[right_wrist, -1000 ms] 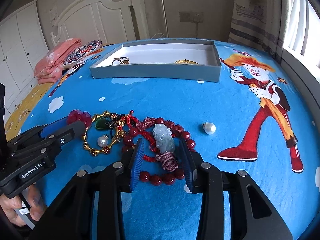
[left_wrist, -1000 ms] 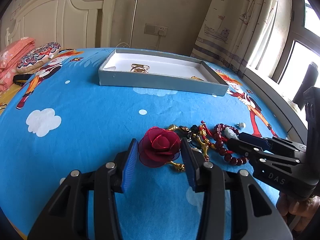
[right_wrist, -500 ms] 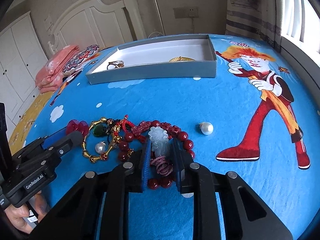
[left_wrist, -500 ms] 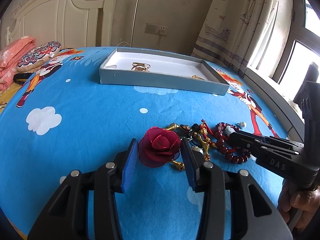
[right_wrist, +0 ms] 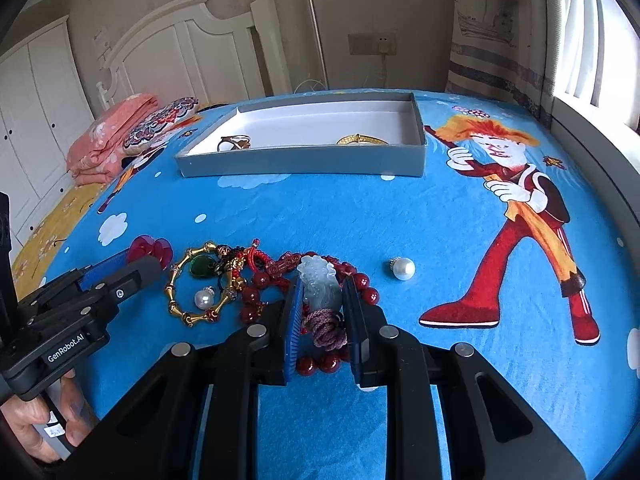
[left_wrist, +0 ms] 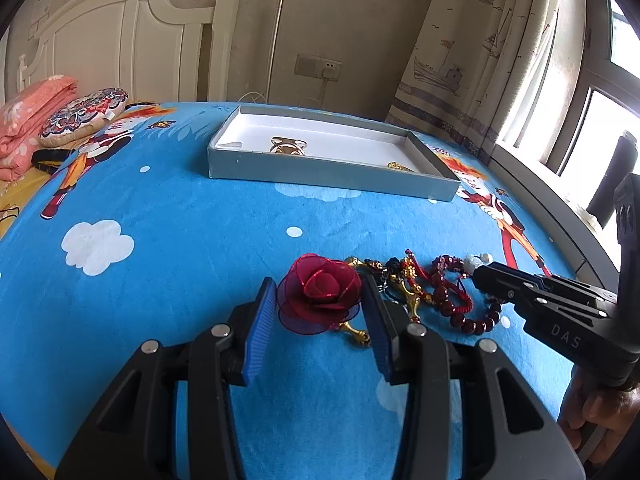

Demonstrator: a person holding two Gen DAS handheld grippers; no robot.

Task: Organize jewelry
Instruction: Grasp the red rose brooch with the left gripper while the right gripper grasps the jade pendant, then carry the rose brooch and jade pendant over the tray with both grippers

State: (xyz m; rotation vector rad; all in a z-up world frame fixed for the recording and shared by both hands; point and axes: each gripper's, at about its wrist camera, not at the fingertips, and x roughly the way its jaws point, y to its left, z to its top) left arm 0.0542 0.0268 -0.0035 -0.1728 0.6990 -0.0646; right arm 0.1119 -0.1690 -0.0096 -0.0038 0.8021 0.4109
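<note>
- Jewelry: the red bead bracelet with its pale jade charm lies in a tangle near the bed's front edge.
- My right gripper has closed on the charm.
- My left gripper sits partly open around the red rose; I can't tell if the pads touch it.

The near wall of the grey box hides the lower part of a gold bangle inside; a small ring-like piece at its left end is too small to identify. The right gripper's pads cover part of the red bead bracelet. The picture's lower left corner cuts off the person's hand.
</note>
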